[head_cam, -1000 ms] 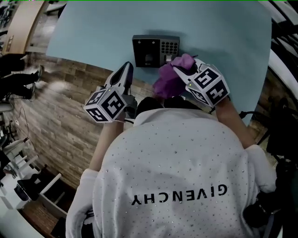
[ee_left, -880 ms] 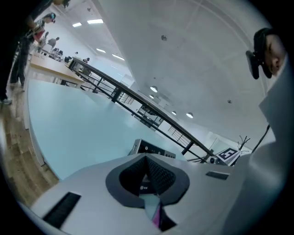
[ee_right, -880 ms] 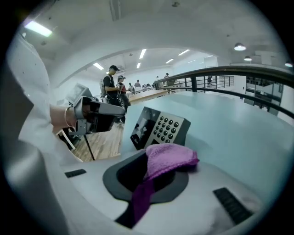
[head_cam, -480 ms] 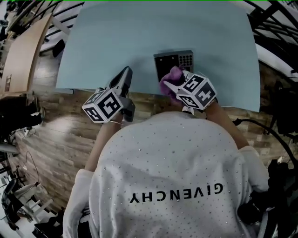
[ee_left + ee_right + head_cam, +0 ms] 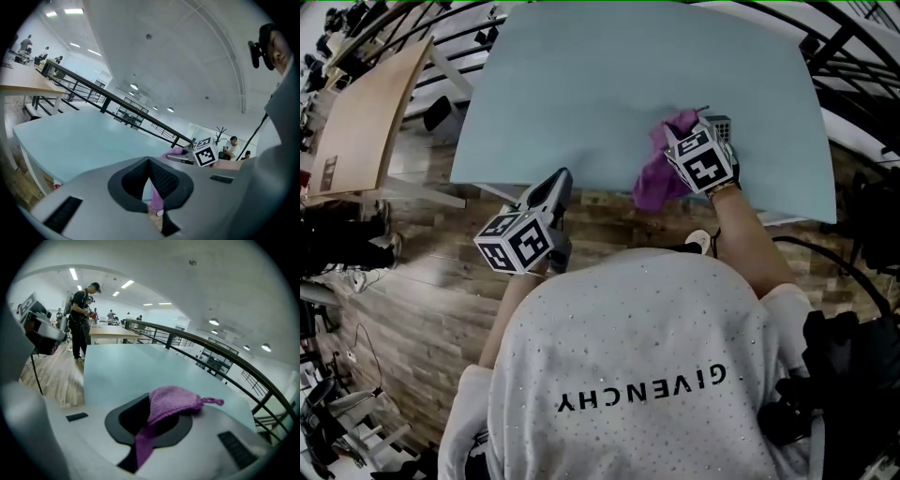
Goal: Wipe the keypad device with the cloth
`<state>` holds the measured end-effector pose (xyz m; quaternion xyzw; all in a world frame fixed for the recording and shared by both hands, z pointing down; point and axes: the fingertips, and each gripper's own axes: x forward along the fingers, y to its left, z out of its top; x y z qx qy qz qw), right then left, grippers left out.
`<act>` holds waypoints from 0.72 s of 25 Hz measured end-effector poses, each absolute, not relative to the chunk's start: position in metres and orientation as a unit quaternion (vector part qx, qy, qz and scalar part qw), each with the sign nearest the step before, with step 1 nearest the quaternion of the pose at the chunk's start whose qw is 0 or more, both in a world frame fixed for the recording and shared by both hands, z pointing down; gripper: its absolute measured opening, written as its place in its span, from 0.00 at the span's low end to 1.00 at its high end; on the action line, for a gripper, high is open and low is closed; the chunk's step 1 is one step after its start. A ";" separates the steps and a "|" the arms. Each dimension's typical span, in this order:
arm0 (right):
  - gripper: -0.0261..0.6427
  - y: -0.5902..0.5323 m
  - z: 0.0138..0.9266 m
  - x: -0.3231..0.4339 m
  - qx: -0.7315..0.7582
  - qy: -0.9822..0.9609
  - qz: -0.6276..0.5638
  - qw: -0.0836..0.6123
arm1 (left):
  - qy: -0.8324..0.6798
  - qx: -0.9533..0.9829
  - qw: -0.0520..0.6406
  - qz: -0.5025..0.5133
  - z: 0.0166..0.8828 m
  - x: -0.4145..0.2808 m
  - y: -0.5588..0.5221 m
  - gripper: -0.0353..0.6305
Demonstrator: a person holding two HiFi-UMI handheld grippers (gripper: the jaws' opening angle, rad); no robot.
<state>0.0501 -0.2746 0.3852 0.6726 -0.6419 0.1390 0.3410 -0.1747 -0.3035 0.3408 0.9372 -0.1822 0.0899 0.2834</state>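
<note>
Head view: right gripper (image 5: 682, 129) jaws tight on purple cloth (image 5: 653, 180) over keypad device (image 5: 723, 125) (left gripper (image 5: 560, 181) jaws together, empty)

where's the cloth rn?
Head view, right side: cloth clamped in the right hand-held gripper, hanging at the table's near edge, next to the keypad device.

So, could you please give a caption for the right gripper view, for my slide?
Right gripper shut on the purple cloth, pale blue table beyond.
</note>
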 end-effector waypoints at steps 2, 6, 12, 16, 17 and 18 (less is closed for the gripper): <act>0.07 -0.261 0.399 0.043 0.683 -0.632 0.149 0.333 | -0.178 0.936 0.290 0.095 0.346 -0.187 -0.300 0.05; 0.07 -0.245 0.415 0.033 0.697 -0.612 0.135 0.348 | -0.165 0.936 0.298 0.090 0.350 -0.199 -0.296 0.05; 0.07 -0.229 0.435 0.026 0.709 -0.591 0.125 0.365 | -0.155 0.935 0.304 0.094 0.354 -0.203 -0.291 0.05; 0.07 -0.216 0.456 0.018 0.700 -0.595 0.164 0.359 | -0.152 0.935 0.308 0.088 0.355 -0.203 -0.289 0.05; 0.07 -0.212 0.461 0.016 0.697 -0.598 0.176 0.355 | -0.151 0.935 0.310 0.086 0.356 -0.203 -0.287 0.05; 0.07 -0.209 0.464 0.015 0.693 -0.603 0.186 0.349 | -0.150 0.934 0.313 0.085 0.356 -0.202 -0.285 0.05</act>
